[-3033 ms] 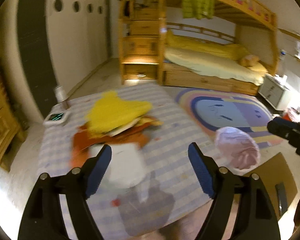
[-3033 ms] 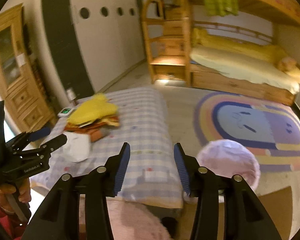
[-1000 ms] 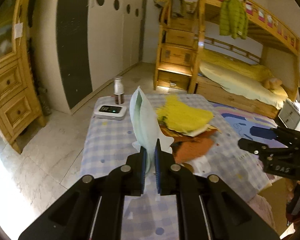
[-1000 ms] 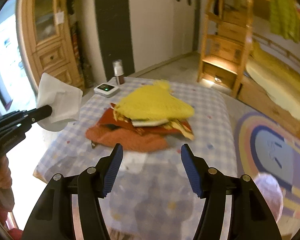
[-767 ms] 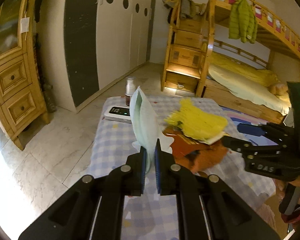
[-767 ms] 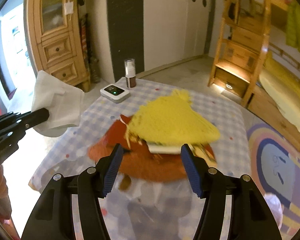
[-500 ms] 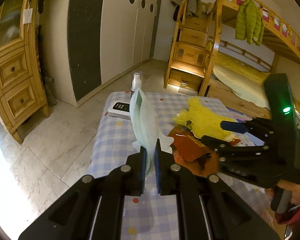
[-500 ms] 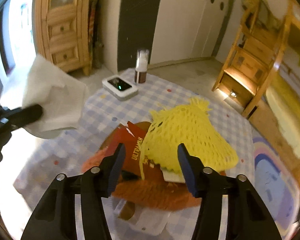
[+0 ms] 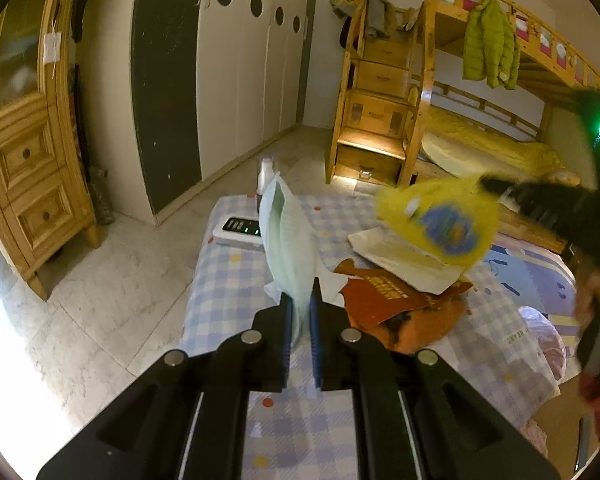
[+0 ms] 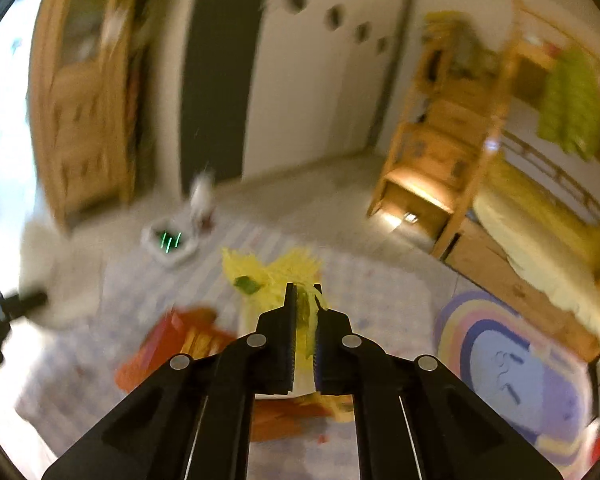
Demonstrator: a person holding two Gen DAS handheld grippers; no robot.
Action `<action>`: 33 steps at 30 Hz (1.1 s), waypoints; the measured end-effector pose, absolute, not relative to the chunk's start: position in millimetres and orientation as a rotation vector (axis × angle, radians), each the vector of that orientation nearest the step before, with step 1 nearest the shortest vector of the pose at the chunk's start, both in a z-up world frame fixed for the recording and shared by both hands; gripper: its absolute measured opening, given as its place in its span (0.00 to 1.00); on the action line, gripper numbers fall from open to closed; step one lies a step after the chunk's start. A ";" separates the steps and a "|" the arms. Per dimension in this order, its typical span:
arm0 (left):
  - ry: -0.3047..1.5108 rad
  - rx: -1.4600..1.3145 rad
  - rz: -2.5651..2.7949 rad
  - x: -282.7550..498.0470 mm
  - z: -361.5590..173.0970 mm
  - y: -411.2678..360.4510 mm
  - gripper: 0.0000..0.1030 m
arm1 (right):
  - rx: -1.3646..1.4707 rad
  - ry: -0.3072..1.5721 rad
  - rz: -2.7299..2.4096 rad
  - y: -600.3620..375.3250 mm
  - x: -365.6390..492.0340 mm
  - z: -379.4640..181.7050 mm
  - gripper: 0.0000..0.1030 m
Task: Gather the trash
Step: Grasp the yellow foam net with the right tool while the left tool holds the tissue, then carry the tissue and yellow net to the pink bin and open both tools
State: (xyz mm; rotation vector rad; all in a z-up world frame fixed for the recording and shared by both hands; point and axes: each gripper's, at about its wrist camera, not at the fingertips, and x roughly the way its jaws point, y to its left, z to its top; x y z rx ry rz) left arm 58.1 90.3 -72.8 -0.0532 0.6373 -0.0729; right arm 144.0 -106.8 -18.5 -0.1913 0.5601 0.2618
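The checked table (image 9: 228, 280) fills the lower half of my left view, and the trash heap sits on it at about three o'clock from my left tongs (image 9: 301, 312). Biggest in that heap is the orange wrapper (image 9: 424, 324) at the bottom, then the red packet (image 9: 384, 296) and the pale paper sheet (image 9: 404, 256) lying on top of it. My right tongs (image 10: 303, 312) are closing on the yellow mesh bag (image 9: 436, 216), and the netting is already pinched between the pads, hanging clear above the sheet. My left tongs are clamped on the white tissue (image 9: 288, 248), which stands upright at twelve o'clock from the jaws. The white device (image 9: 238, 230) and the small bottle (image 9: 265, 176) sit at the table's far corner, around eleven o'clock; I judge them not trash. To do this lift well, I should keep the mesh pinched firmly and raise it slowly, since netting can snag the sheet underneath.
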 end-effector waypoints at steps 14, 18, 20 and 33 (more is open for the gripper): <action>0.562 0.055 -0.308 29.6 -45.5 -22.8 0.06 | 0.059 0.521 0.143 -243.4 44.3 18.6 0.06; 0.575 0.105 -0.402 23.2 -56.5 -70.9 0.06 | 0.104 0.553 0.090 -272.8 18.5 2.9 0.06; 0.586 0.119 -0.437 22.2 -61.6 -89.7 0.06 | 0.112 0.575 0.046 -288.3 7.9 -6.7 0.06; 0.615 0.215 -0.599 30.3 -74.9 -208.5 0.06 | 0.220 0.708 -0.159 -393.1 1.1 -65.2 0.09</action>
